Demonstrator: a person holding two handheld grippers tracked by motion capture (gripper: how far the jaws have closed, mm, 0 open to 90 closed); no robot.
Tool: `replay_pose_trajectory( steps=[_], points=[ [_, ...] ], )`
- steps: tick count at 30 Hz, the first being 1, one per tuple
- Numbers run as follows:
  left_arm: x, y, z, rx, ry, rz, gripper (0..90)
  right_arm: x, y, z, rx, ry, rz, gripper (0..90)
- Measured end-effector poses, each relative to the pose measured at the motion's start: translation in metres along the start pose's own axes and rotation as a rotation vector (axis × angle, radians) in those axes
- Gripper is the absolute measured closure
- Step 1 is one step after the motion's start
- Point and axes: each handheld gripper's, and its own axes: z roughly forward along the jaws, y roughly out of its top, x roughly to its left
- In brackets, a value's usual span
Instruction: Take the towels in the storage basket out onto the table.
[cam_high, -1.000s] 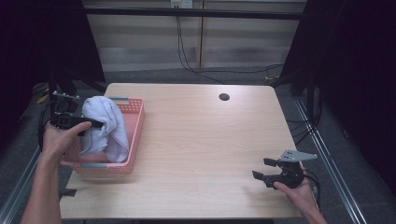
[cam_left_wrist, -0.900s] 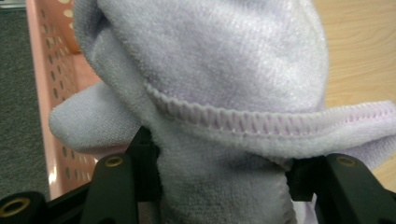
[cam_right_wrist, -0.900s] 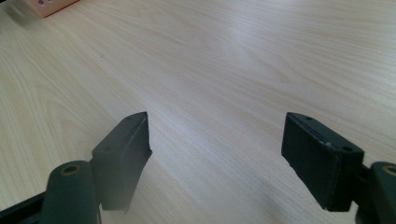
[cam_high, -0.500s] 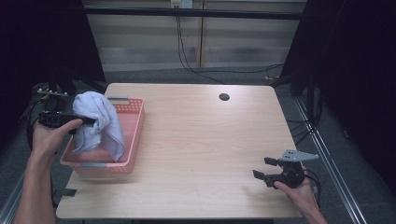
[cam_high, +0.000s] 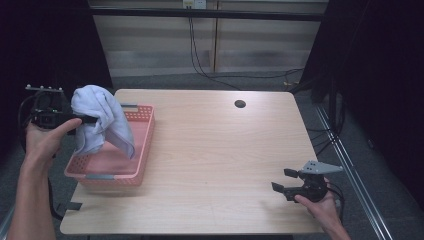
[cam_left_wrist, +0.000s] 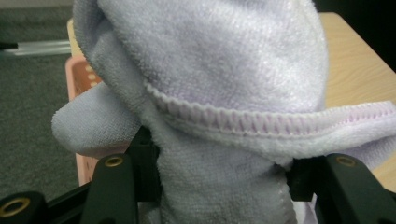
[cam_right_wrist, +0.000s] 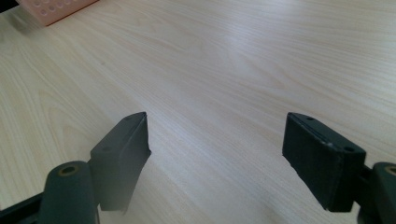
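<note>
A pale lilac towel (cam_high: 102, 117) hangs bunched from my left gripper (cam_high: 86, 120), which is shut on it above the left side of a pink plastic basket (cam_high: 146, 142). The towel's lower end dangles over the basket's inside. In the left gripper view the towel (cam_left_wrist: 210, 70) is pinched between both black jaws of the left gripper (cam_left_wrist: 219, 175) and hides most of the basket (cam_left_wrist: 78, 79). My right gripper (cam_high: 281, 179) rests low near the table's front right corner, open. In the right gripper view nothing lies between the spread jaws of the right gripper (cam_right_wrist: 217, 149), just bare wood.
The light wooden table (cam_high: 215, 150) has a round cable hole (cam_high: 240, 104) near its far edge. The basket stands at the table's left edge, and its corner (cam_right_wrist: 56, 9) shows far off in the right gripper view. Dark floor and cables surround the table.
My left hand has risen and drawn a little to the left, pulling the towel up out of the basket. The right gripper has kept still.
</note>
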Motion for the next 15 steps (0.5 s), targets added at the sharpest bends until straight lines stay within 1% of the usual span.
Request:
replay_pose_trajectory(
  steps=[2,4,6,9,13,15],
  points=[
    [-0.002,0.003,-0.004,-0.014,0.001,-0.001,43.7,0.000,0.000,0.001,0.002,0.004,-0.005,22.3],
    [-0.004,0.007,-0.009,-0.018,0.002,0.011,43.7,0.000,0.000,0.001,0.003,0.004,-0.007,22.3],
    [-0.007,0.008,-0.011,-0.036,-0.006,0.002,43.7,0.000,0.000,0.000,0.001,0.004,-0.005,22.3],
    [-0.011,0.013,-0.016,-0.053,-0.013,0.014,43.7,0.000,0.000,0.000,0.000,0.005,-0.005,22.3],
    [-0.016,0.022,-0.024,-0.064,-0.005,0.029,43.7,0.000,0.000,0.000,0.001,0.007,-0.005,22.3],
    [-0.018,0.025,-0.028,-0.071,-0.010,0.045,43.7,0.000,0.000,0.000,0.001,0.007,-0.006,22.3]
  ],
)
